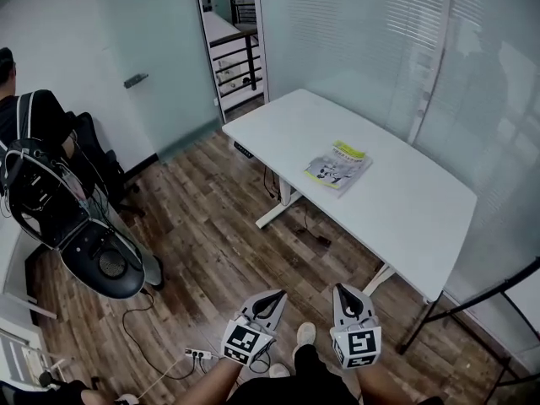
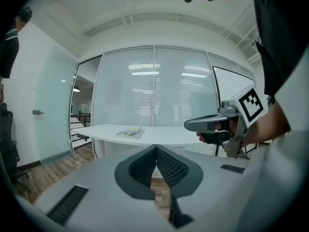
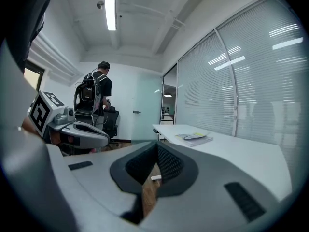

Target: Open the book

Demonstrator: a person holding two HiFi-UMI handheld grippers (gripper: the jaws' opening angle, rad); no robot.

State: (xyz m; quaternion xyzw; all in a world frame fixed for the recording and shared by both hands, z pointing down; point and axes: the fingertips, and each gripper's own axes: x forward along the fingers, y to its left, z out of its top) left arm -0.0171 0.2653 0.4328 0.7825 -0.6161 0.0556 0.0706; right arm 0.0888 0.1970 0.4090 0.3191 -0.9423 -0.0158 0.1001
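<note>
My left tool (image 1: 275, 296) and right tool (image 1: 341, 290) both have their jaws pressed together, empty. They are well apart from the thin yellow-and-grey paperback book (image 1: 337, 166), which lies closed on the white rectangular desk (image 1: 413, 209). I judge a shut tip would skid it across that smooth top instead of lifting the cover.

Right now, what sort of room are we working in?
Probably a small office or meeting room: a white desk with a book on it, glass walls fitted with blinds, and a frosted door.
</note>
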